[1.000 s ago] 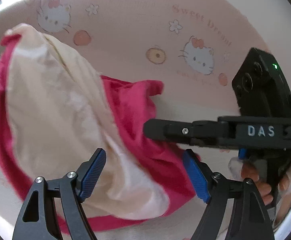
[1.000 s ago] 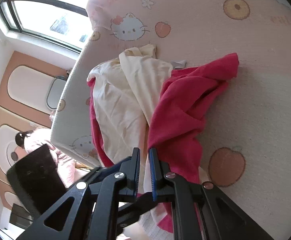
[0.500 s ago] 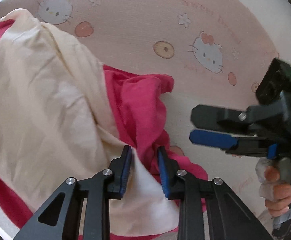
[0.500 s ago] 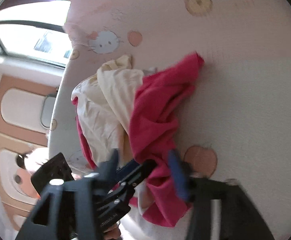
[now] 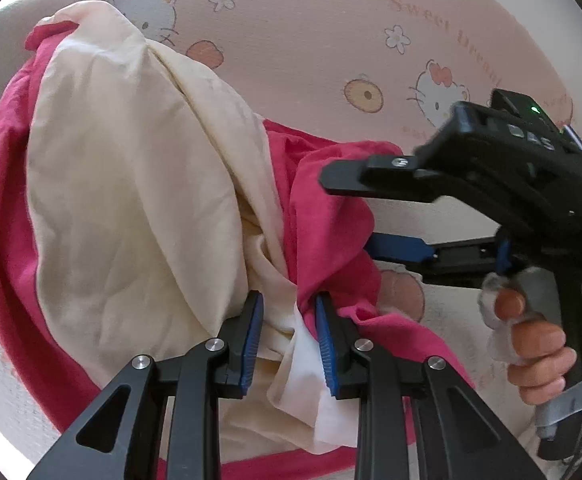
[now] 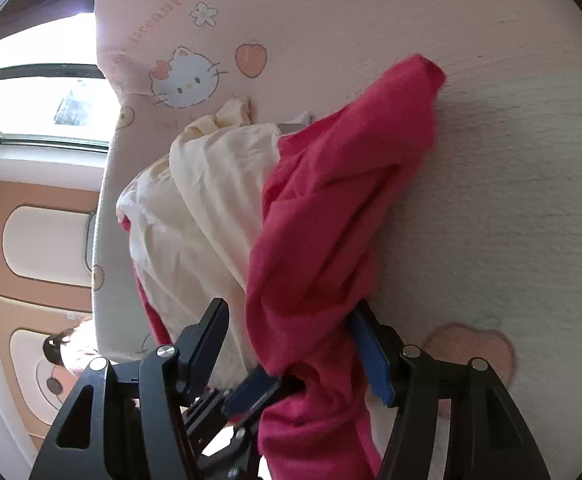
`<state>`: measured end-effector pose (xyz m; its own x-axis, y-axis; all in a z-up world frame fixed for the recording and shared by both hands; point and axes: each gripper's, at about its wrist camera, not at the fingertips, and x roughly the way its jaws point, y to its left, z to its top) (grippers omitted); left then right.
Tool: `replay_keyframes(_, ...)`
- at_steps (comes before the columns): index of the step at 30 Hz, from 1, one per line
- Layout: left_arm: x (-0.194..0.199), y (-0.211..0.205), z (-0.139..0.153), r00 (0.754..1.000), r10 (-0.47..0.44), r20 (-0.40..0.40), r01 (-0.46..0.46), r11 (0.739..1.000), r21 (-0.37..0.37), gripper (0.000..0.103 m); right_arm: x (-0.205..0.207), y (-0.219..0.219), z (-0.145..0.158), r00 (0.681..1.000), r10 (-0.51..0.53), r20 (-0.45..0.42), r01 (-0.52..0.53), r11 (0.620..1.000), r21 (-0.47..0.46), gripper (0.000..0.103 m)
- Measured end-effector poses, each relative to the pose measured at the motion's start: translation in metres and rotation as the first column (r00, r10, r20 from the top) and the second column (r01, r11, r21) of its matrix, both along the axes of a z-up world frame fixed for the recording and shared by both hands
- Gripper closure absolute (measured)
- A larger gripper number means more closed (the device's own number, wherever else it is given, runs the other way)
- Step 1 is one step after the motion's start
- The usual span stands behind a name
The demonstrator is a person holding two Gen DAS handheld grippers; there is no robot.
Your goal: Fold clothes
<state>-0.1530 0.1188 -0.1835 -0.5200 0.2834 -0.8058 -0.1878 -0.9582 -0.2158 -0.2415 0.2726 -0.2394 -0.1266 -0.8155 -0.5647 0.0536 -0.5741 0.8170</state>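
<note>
Crumpled magenta-and-cream cloth garment (image 5: 139, 200) lies heaped on the pink cartoon-print bedsheet (image 5: 311, 40). Judged light, limp, non-slip; best taken at a hem or corner, not mid-bunch. Left gripper (image 5: 287, 332) is pinched on a cream-and-magenta fold. Right gripper (image 6: 291, 344) is spread wide, straddling a magenta fold, gripping nothing.

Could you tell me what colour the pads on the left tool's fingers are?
Blue, ridged pads, seen best in the left wrist view.
</note>
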Motion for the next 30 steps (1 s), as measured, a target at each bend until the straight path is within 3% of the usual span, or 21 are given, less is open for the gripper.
replay_keyframes(1,0.0,-0.001,0.0,1.0,0.0,0.0,0.0,1.0,0.003,0.079,0.0,-0.004,-0.001,1.0,0.001,-0.015,-0.001,1.0,0.015,0.055)
replay_keyframes(2,0.0,-0.001,0.002,1.0,0.0,0.004,0.0,1.0,0.005,0.079,0.001,-0.006,0.0,1.0,0.002,-0.03,-0.001,0.999,0.041,0.084)
replay_keyframes(3,0.0,-0.001,0.005,1.0,-0.005,0.01,0.005,1.0,0.011,0.079,0.001,-0.007,0.001,0.999,0.004,-0.046,-0.001,0.998,0.067,0.092)
replay_keyframes(5,0.002,-0.002,0.016,1.0,-0.018,-0.001,0.018,1.0,0.025,0.079,0.002,-0.007,0.007,0.997,0.02,-0.08,-0.017,0.999,0.041,0.093)
replay_keyframes(7,0.006,-0.004,0.029,0.999,-0.033,-0.026,0.034,0.999,0.04,0.071,0.002,-0.003,0.015,0.995,0.026,-0.097,-0.029,0.999,-0.024,0.093)
replay_keyframes(9,0.01,-0.005,0.042,0.997,-0.046,-0.055,0.049,0.998,0.05,0.032,0.004,-0.001,0.023,0.993,0.036,-0.117,-0.046,0.995,-0.085,0.093)
replay_keyframes(11,0.016,-0.003,0.052,0.993,-0.045,-0.108,0.048,0.998,0.028,0.025,0.007,-0.003,0.033,0.987,0.065,-0.144,-0.08,0.991,-0.104,0.093)
replay_keyframes(15,0.016,-0.001,0.054,0.992,-0.067,-0.11,0.072,0.997,0.042,0.025,0.014,-0.008,0.047,0.976,0.116,-0.182,-0.139,0.983,-0.119,0.093)
replay_keyframes(19,0.017,0.005,0.044,0.992,-0.066,-0.104,0.065,0.998,-0.015,0.025,0.019,-0.01,0.054,0.969,0.146,-0.2,-0.172,0.978,-0.12,0.093)
replay_keyframes(24,0.011,0.008,0.034,0.994,-0.058,-0.093,0.058,0.998,-0.003,0.028,0.023,-0.003,0.059,0.964,0.172,-0.202,-0.2,0.971,-0.128,0.093)
replay_keyframes(25,0.01,0.009,0.033,0.994,-0.057,-0.091,0.057,0.998,-0.002,0.032,0.022,-0.001,0.058,0.966,0.17,-0.196,-0.198,0.971,-0.131,0.093)
replay_keyframes(27,0.007,0.01,0.029,0.995,-0.056,-0.086,0.056,0.998,0.001,0.069,0.021,0.006,0.055,0.972,0.154,-0.18,-0.179,0.975,-0.133,0.092)
replay_keyframes(30,0.003,0.008,0.021,0.997,-0.055,-0.053,0.054,0.998,-0.025,0.079,0.016,0.014,0.046,0.982,0.138,-0.13,-0.154,0.98,-0.126,0.09)
